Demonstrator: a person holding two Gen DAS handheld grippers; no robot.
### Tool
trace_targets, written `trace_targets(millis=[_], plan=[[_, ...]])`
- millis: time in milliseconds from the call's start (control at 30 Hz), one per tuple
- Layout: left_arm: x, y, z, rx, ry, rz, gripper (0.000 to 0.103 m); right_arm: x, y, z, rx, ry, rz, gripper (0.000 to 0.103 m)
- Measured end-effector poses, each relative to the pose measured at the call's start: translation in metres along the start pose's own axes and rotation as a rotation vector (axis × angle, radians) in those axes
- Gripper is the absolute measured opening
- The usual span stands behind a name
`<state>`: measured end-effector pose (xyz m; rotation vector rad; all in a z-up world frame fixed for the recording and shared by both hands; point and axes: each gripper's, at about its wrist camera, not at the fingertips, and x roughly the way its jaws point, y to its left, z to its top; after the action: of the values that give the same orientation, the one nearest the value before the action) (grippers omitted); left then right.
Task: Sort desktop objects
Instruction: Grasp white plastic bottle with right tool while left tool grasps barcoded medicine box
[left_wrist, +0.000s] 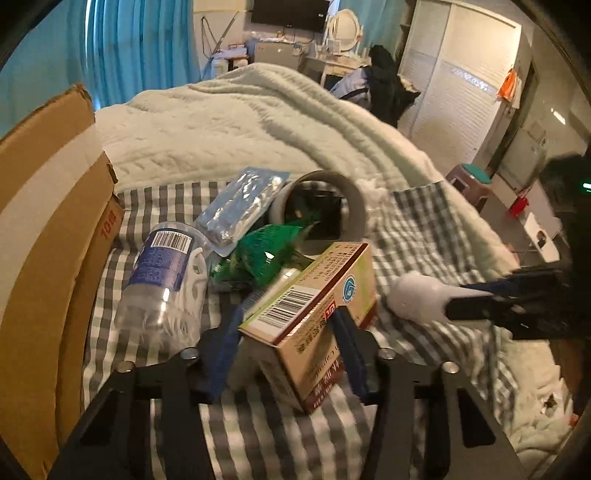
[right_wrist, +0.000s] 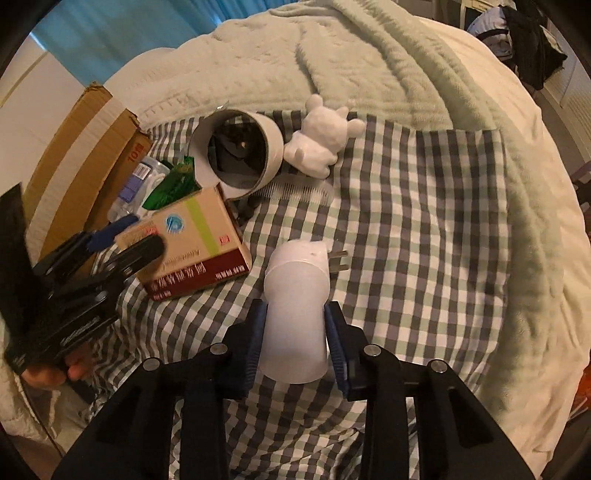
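Observation:
My left gripper (left_wrist: 291, 328) is shut on a tan and maroon medicine box (left_wrist: 317, 314), held tilted over the checked cloth (left_wrist: 221, 424); it also shows in the right wrist view (right_wrist: 192, 247). My right gripper (right_wrist: 295, 332) is shut on a white plug-in device (right_wrist: 297, 314) with two metal prongs, also seen in the left wrist view (left_wrist: 417, 295). A white cylinder tub (right_wrist: 236, 151) lies on its side. A white bear figure (right_wrist: 321, 140) and a clear comb (right_wrist: 295, 192) lie beside it.
A cardboard box (left_wrist: 48, 229) stands at the left. A clear plastic bottle (left_wrist: 162, 288), a green net bag (left_wrist: 266, 254) and a blue blister pack (left_wrist: 240, 206) lie by the tub. A pale green blanket (left_wrist: 240, 122) covers the bed behind.

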<state>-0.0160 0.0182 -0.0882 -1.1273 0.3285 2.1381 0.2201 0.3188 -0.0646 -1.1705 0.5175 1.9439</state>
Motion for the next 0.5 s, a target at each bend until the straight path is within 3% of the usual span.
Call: trace_targets(millis=[167, 333, 500], plan=[[-0.010, -0.020, -0.008, 0.052, 0.004, -0.041, 0.045, 0.005, -0.005, -0.008, 0.005, 0.019, -0.018, 0.032], [0.012, -0.037, -0.008, 0.136, 0.037, 0.011, 0.048, 0.022, -0.009, -0.012, 0.023, 0.061, -0.022, 0.033], [0.021, -0.032, -0.003, 0.097, 0.061, -0.035, 0.044, 0.030, -0.012, -0.020, 0.068, 0.092, -0.034, 0.032]])
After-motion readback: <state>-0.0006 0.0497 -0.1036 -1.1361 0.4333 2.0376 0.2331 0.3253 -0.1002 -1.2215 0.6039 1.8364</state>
